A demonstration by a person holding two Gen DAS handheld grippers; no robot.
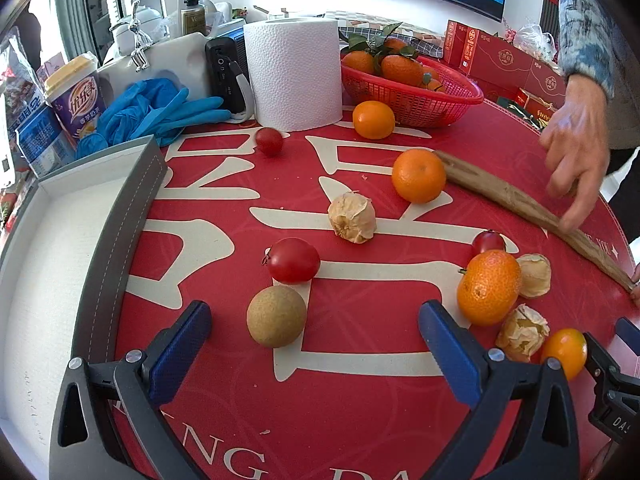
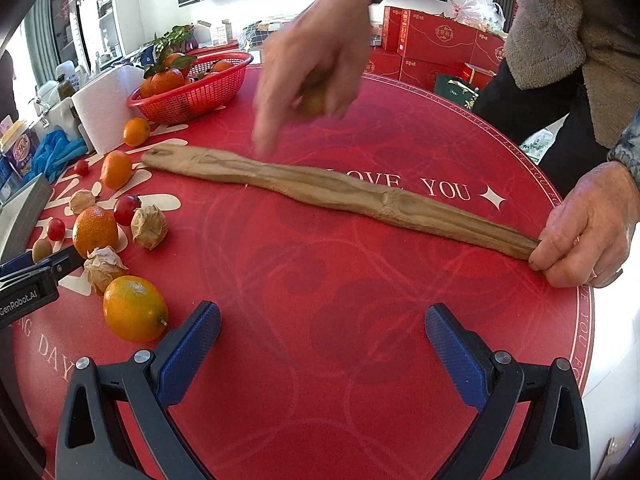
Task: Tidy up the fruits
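Far left: a grey-rimmed white tray (image 1: 120,216) on the worktop (image 1: 360,400), nothing visible in it. Beside it, loose on the red cloth: a small cherry tomato (image 1: 269,141), a larger tomato (image 1: 293,260), a brown round fruit (image 1: 276,316) just ahead of the left gripper (image 1: 316,344), fingers (image 1: 182,344) spread wide, holding nothing. Toward the middle: a papery husked fruit (image 1: 352,218), two mandarins (image 1: 418,176) and (image 1: 373,119), the second just in front of the red basket (image 1: 452,100), which already holds leafy mandarins. Further right: another tomato (image 1: 488,241), a big mandarin (image 1: 489,287), two more husked fruits (image 1: 534,275) and (image 1: 522,332), a small orange (image 1: 564,353). Right gripper (image 2: 322,354) spread over bare cloth, empty. Beyond it, a long dried brown strip (image 2: 340,192), one hand (image 2: 588,228) pinching its end, another hand (image 2: 316,60) above it, blurred, apparently holding something small.

Judgement: barely begun. Nearly every fruit unsorted and scattered; tray unused; grouping by kind all left to do.
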